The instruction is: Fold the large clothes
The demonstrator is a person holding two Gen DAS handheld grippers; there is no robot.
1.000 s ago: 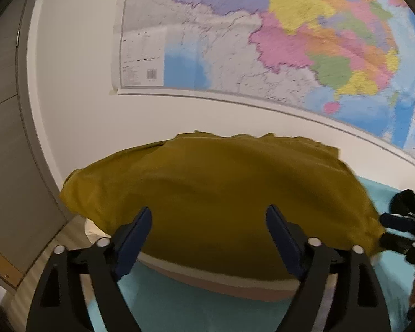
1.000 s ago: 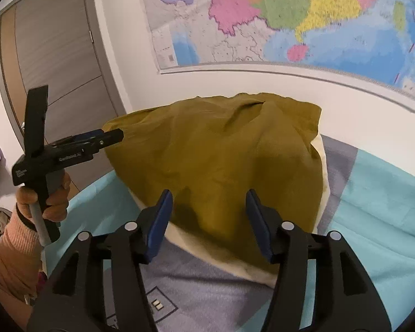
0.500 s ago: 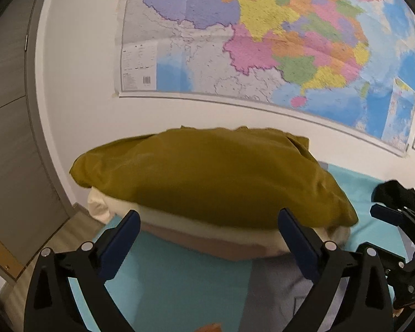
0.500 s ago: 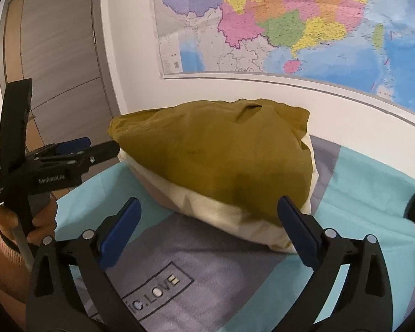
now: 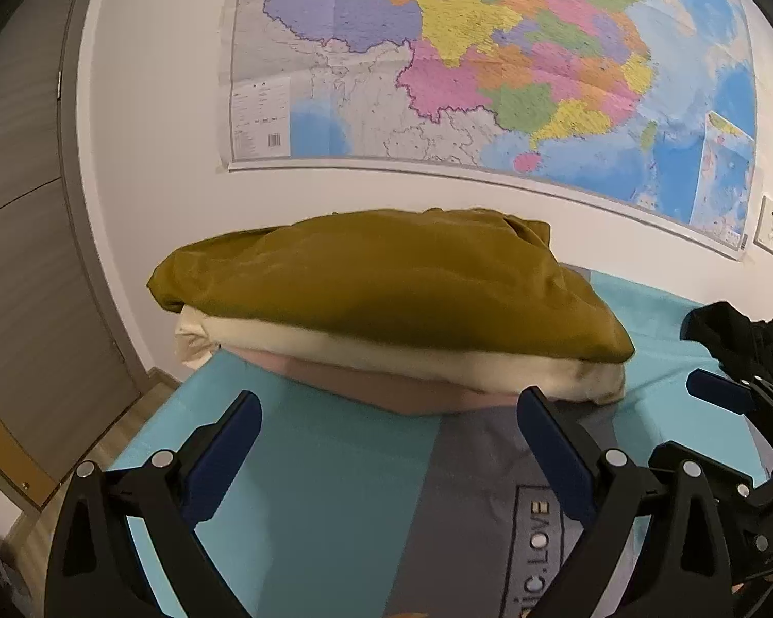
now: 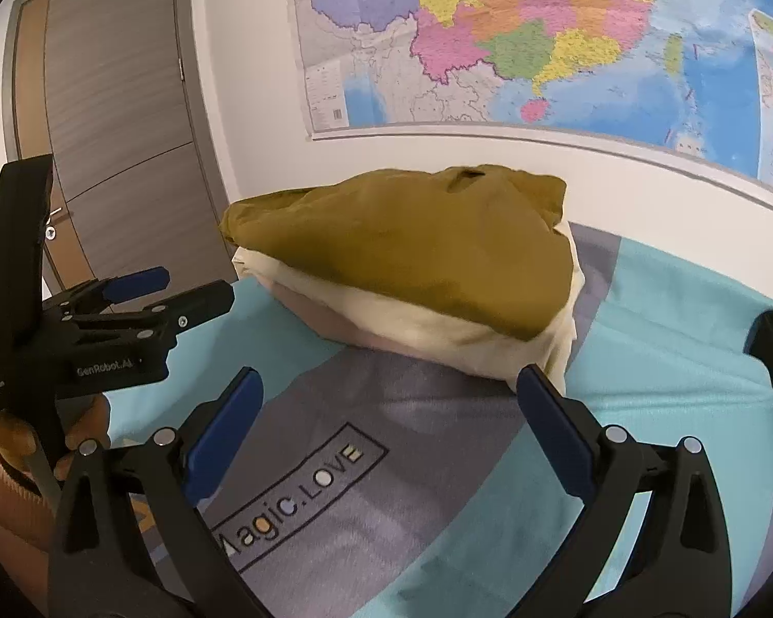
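A folded mustard-yellow garment (image 5: 386, 283) is seen lying on top of a cream folded garment (image 5: 438, 360), under which a pinkish layer (image 5: 386, 396) is stacked; the pile is set on the bed cover (image 5: 309, 463), at its far end against the white wall below the map (image 5: 489, 62). The left gripper (image 5: 389, 443) is held above the bed cover just in front of the pile, its blue-padded jaws spread wide and nothing held between them. The right gripper (image 6: 386, 422) is likewise held in front of the pile, with its jaws wide apart and empty, over the grey band of the bed cover where the lettering "Magic.LOVE" (image 6: 304, 494) is printed. In the right wrist view the left gripper (image 6: 180, 293) is seen to the left of the pile, gripped by a hand (image 6: 77, 427) in an orange sleeve. A black garment (image 5: 737, 329) is seen on the bed cover to the right of the pile. A grey door (image 6: 108, 118) is seen to the left of the pile.
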